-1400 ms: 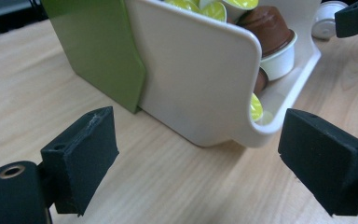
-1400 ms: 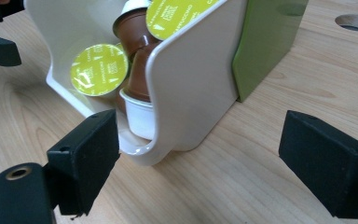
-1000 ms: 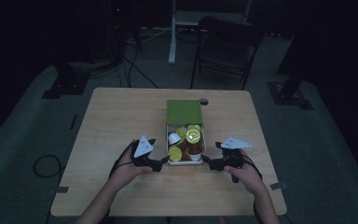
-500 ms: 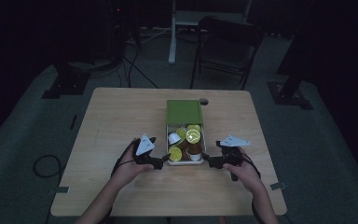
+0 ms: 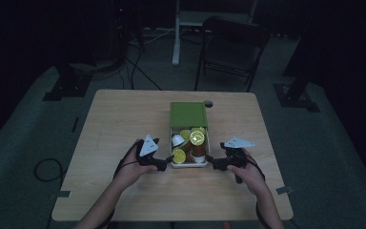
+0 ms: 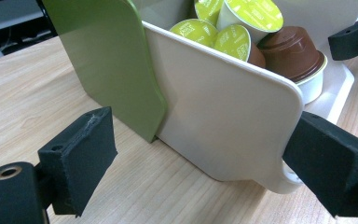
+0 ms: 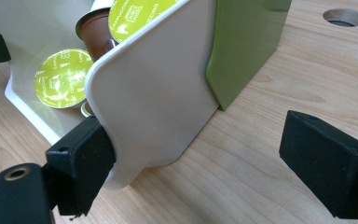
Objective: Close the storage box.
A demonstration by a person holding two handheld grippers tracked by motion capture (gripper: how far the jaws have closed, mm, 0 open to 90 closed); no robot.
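the left gripper (image 5: 167, 162) and right gripper (image 5: 211, 163) are held with jaws released, flanking the near corners of the white tray (image 5: 189, 164). coffee capsules (image 5: 197, 137) are piled inside; farther back, a green sleeve (image 5: 188, 114) covers it mid-table (image 5: 114, 124).

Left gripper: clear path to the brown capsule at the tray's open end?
Probably not directly. The left gripper sits open outside the white tray's side wall; the brown capsule lies behind it, so approach from above.
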